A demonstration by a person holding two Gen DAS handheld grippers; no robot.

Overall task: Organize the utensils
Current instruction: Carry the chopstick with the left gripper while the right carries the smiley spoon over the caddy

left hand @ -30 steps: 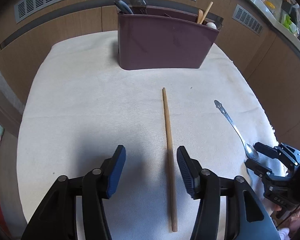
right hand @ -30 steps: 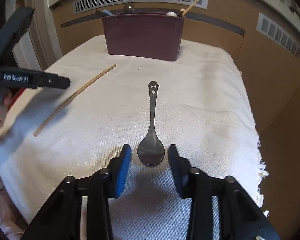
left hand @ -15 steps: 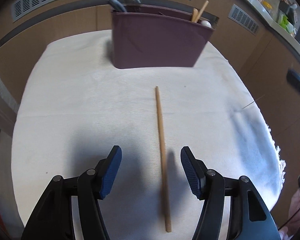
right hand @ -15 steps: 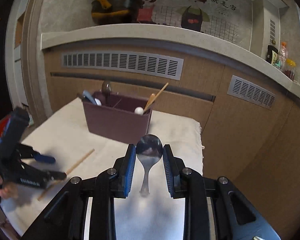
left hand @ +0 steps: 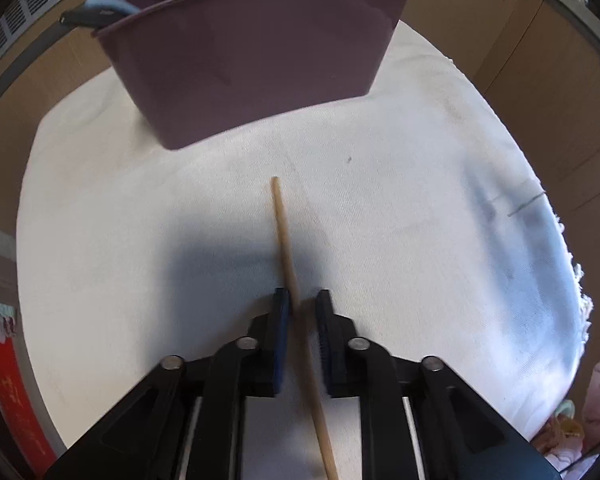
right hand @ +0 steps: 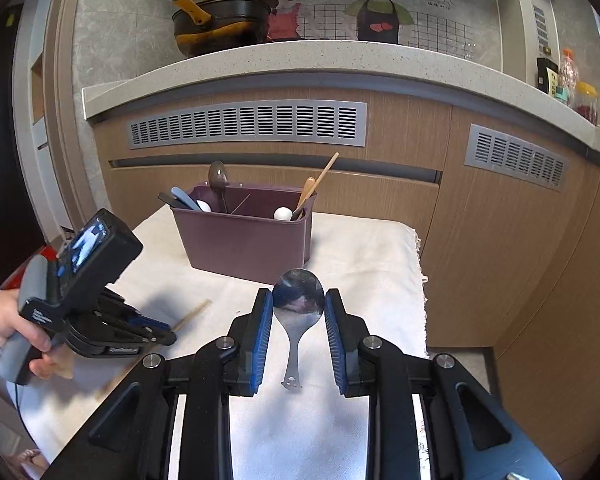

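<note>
My left gripper [left hand: 301, 300] is closed around a wooden chopstick [left hand: 285, 236] that lies on the white cloth, its far tip pointing at the purple utensil holder [left hand: 252, 60]. My right gripper [right hand: 299, 300] is shut on the bowl of a metal spoon [right hand: 299, 292], held in the air with the handle hanging down. The holder [right hand: 246, 244] stands at the back of the cloth and has spoons and chopsticks in it. The left gripper also shows in the right wrist view [right hand: 156, 334], low over the chopstick [right hand: 194, 312].
The white cloth [left hand: 420, 208] covers a small table in front of wooden cabinets [right hand: 500, 240]. Its frayed right edge [left hand: 580, 300] drops off. A counter with a black pot [right hand: 220, 24] runs above the cabinets.
My left gripper moved forward and closed around the chopstick. My right gripper rose a little further with the spoon in it.
</note>
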